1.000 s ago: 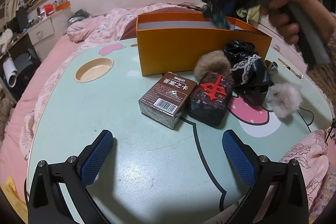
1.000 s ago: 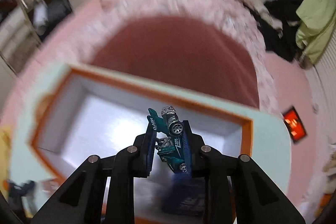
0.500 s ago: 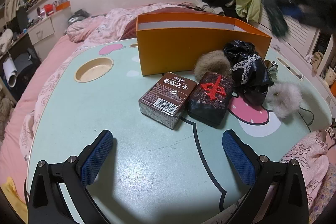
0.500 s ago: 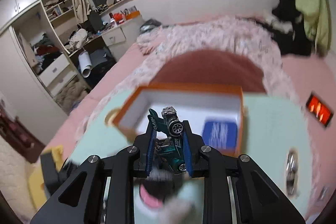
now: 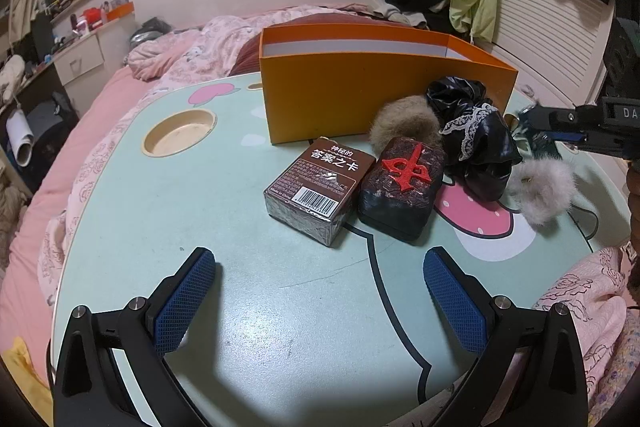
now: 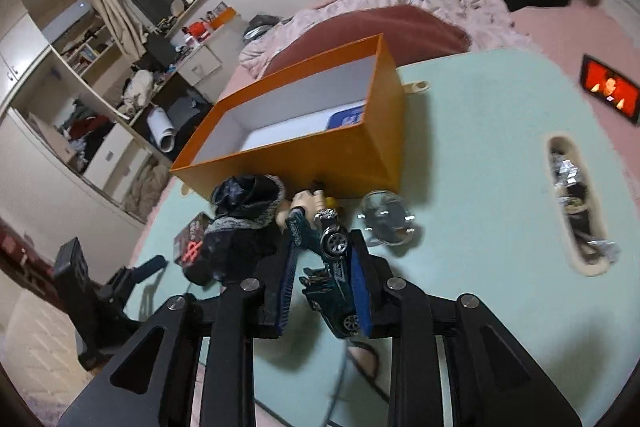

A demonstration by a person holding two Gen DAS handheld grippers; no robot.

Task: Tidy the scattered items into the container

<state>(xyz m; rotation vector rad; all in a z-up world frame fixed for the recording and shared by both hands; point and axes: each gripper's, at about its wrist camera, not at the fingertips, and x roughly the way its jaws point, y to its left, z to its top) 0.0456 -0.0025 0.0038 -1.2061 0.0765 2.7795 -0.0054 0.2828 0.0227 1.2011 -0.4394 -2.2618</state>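
The orange box [image 5: 384, 99] [image 6: 320, 155] stands open at the back of the mint table [image 5: 248, 307]. In front of it lie a brown card pack [image 5: 316, 183], a dark block with a red sign [image 5: 400, 183], a black lace bundle [image 5: 476, 131] [image 6: 240, 227], a brown pompom [image 5: 404, 123] and a white pompom [image 5: 544, 183]. My left gripper [image 5: 320, 267] is open over bare table, short of the card pack. My right gripper [image 6: 324, 239] [image 5: 540, 127] hovers low, right of the bundle, outside the box. It grips a teal toy car [image 6: 332, 275], and its jaws are just opening.
A blue flat item [image 6: 348, 117] lies inside the box. A clear dome [image 6: 386, 217] and a small figure [image 6: 308, 203] sit by the box's near wall. The table has a round cup recess [image 5: 180, 133] and a slot [image 6: 576, 203] holding bits. Pink bedding surrounds the table.
The right gripper, still carrying the toy car, swung away from above the box and came down at the table's right side beside the black bundle. The left gripper stayed put.
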